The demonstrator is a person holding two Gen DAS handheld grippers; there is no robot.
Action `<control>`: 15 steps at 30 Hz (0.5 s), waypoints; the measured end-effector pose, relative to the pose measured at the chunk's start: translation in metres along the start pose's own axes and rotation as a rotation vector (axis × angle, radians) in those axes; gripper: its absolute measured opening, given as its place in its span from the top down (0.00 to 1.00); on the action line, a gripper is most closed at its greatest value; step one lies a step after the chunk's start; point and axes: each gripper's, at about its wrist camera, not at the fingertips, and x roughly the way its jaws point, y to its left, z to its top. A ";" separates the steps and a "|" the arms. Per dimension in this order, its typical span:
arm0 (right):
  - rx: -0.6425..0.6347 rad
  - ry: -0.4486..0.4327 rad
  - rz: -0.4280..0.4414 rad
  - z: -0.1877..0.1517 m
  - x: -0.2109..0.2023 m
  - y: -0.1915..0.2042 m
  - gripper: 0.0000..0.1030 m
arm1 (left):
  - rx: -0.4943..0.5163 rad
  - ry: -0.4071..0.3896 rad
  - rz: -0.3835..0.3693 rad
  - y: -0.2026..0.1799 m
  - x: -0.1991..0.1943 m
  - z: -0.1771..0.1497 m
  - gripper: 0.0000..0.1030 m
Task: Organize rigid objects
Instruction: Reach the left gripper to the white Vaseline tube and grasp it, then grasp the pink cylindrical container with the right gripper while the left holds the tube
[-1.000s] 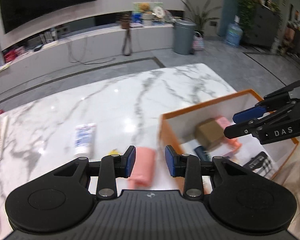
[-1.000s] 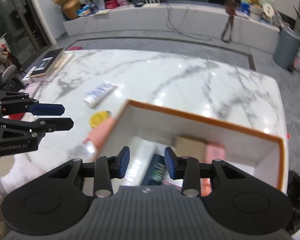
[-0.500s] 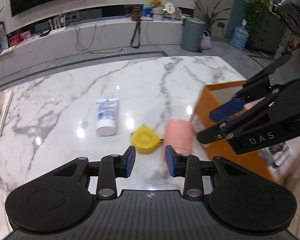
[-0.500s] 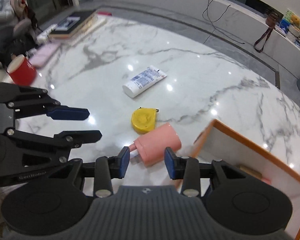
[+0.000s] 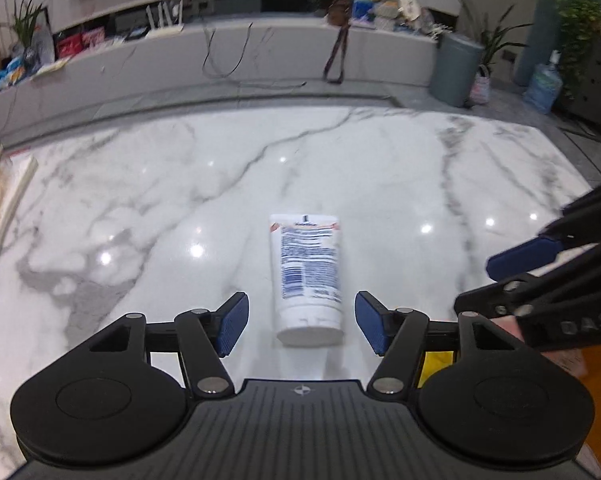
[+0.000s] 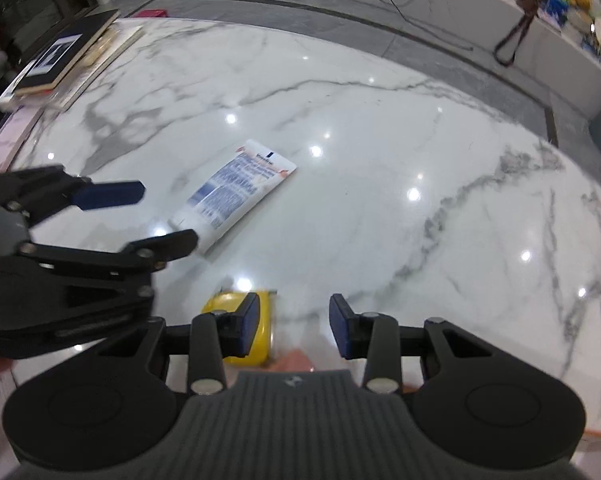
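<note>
A white tube with blue print [image 5: 307, 276] lies on the marble table, cap toward me; it also shows in the right wrist view [image 6: 232, 192]. My left gripper [image 5: 300, 320] is open, its pads either side of the tube's cap end, not touching. My right gripper [image 6: 294, 328] is open and empty, above a yellow tape measure [image 6: 256, 328] and the tip of a pink bottle [image 6: 296, 360]. The right gripper shows at the right in the left wrist view [image 5: 540, 276]; the left gripper shows at the left in the right wrist view [image 6: 112, 216].
The marble table [image 5: 180, 200] spreads ahead. Books [image 6: 60, 56] lie at its far left edge. An orange box edge [image 5: 600, 364] shows low right. A low white bench [image 5: 260, 56] and a grey bin [image 5: 458, 70] stand beyond the table.
Both grippers swung left, away from the orange box. My left gripper opened wider and now frames the white tube. My right gripper came down over the tape measure and pink bottle.
</note>
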 end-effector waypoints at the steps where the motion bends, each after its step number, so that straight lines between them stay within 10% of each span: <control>1: 0.002 0.003 0.001 0.002 0.004 -0.001 0.63 | -0.013 0.007 -0.004 0.002 0.005 0.000 0.30; 15: -0.016 0.020 0.069 -0.007 0.018 0.005 0.61 | -0.056 0.121 -0.022 0.007 0.002 -0.014 0.52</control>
